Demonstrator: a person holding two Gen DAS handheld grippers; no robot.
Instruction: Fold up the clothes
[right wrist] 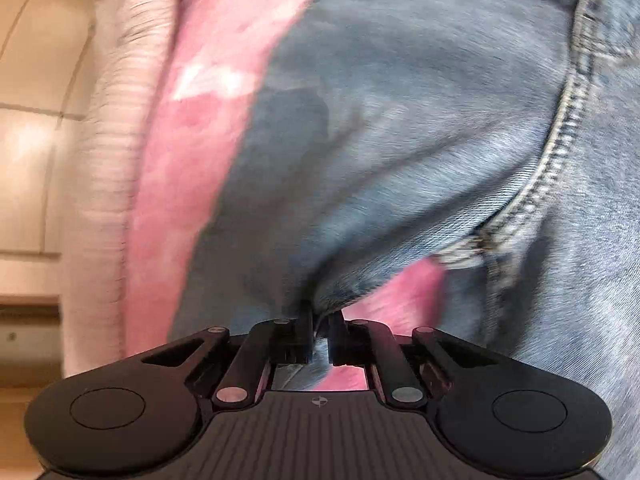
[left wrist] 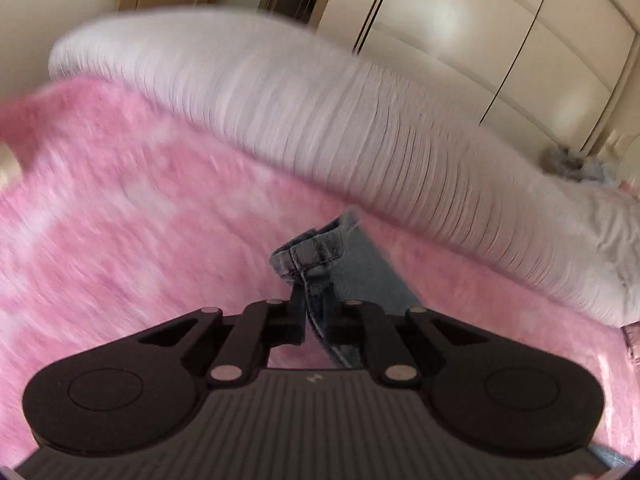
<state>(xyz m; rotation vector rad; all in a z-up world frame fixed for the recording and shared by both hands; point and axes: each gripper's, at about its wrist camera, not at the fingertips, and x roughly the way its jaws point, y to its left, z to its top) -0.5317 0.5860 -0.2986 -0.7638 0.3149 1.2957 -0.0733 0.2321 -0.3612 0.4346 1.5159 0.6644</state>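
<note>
Garment under handling: one pair of blue denim jeans (right wrist: pixel 400 120), lying partly on a pink fluffy blanket (left wrist: pixel 120 220) that covers the bed, with a white ribbed cover (left wrist: pixel 320 120) bunched along the blanket's far edge. The left hand-held gripper (left wrist: pixel 310 312) is pinching a hemmed, seamed edge of the jeans, likely a leg end; the cloth stands up between its closed fingers and the hem flops over just beyond the tips. The right hand-held gripper (right wrist: pixel 320 320) is likewise pressed together on a fold of denim near a stitched seam, with a broad panel of the jeans spread out ahead of it and pink blanket showing beneath a raised portion. Both views are motion-blurred, so the exact lie of the garment cannot be confirmed. Assessment: the fold is at an early stage. Both grips are secured, but no completed crease or stacked layer is visible. Remaining work appears to be bringing the held edges across, laying the halves together, and smoothing. A small heap of further fabric (left wrist: pixel 568 164) sits at the far right of the bed, well apart, seemingly unfolded.
</note>
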